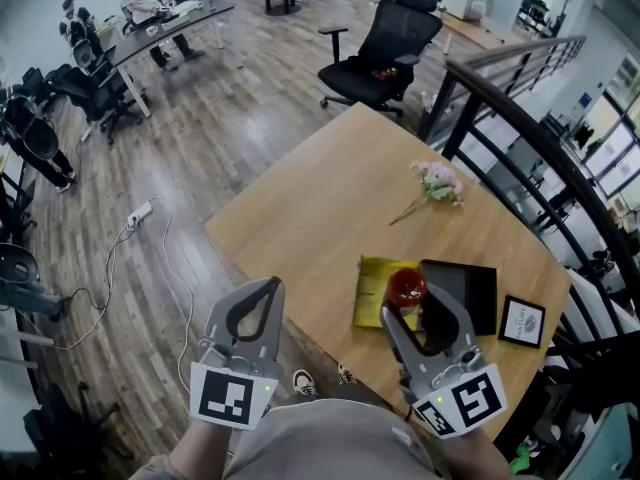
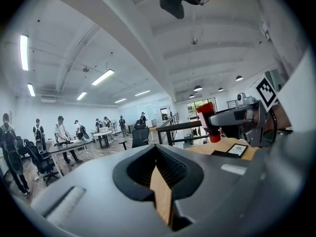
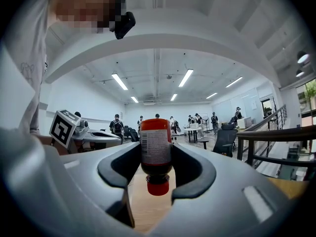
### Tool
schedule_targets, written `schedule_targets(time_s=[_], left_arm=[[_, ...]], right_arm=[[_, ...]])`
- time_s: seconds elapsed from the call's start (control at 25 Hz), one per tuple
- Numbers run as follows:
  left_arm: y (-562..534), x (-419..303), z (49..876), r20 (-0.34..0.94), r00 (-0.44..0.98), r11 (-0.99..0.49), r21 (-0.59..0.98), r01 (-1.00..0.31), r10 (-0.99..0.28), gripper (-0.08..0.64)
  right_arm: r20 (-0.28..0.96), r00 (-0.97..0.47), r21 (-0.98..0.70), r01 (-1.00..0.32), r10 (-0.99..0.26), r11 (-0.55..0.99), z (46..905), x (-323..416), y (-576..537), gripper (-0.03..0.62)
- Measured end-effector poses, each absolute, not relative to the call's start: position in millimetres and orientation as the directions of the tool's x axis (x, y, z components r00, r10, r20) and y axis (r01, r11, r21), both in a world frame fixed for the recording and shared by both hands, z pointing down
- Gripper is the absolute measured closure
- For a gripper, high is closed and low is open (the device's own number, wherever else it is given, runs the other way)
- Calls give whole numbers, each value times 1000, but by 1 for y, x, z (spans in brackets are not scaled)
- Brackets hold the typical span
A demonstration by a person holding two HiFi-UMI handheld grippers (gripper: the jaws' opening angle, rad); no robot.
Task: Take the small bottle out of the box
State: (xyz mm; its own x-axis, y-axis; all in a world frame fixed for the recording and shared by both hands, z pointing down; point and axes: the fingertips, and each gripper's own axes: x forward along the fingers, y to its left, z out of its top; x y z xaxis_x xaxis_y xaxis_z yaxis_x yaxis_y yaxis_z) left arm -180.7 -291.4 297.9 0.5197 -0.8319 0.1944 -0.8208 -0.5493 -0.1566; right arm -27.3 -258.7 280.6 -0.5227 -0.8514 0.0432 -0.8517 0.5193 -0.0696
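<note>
A small bottle (image 1: pixel 406 288) with dark red contents, a white label and a red cap hangs cap-down between the jaws of my right gripper (image 1: pixel 418 310), which is shut on it above the near edge of the wooden table (image 1: pixel 320 208). The right gripper view shows the bottle (image 3: pixel 156 142) pinched at its body in that gripper (image 3: pixel 156 158). Just below it lie a yellow box part (image 1: pixel 372 296) and a black box (image 1: pixel 470 290). My left gripper (image 1: pixel 262 296) hovers off the table's near left side, jaws together with nothing in them (image 2: pixel 157 157). The left gripper view also catches the bottle (image 2: pixel 208 122).
A small framed card (image 1: pixel 522 320) lies right of the black box. A pink flower sprig (image 1: pixel 437 181) rests farther back on the table. A black office chair (image 1: pixel 385 48) stands beyond the far edge, a black railing (image 1: pixel 520 138) runs along the right, and people work at distant desks.
</note>
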Motion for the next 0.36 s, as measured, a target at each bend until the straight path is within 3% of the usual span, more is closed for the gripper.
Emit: schedule_targets(time_s=[0.36], left_arm=[[-294, -186, 293, 190, 504, -533, -164, -830, -843, 560]], right_arm=[[59, -524, -67, -851, -850, 520, 281, -26, -257, 388]])
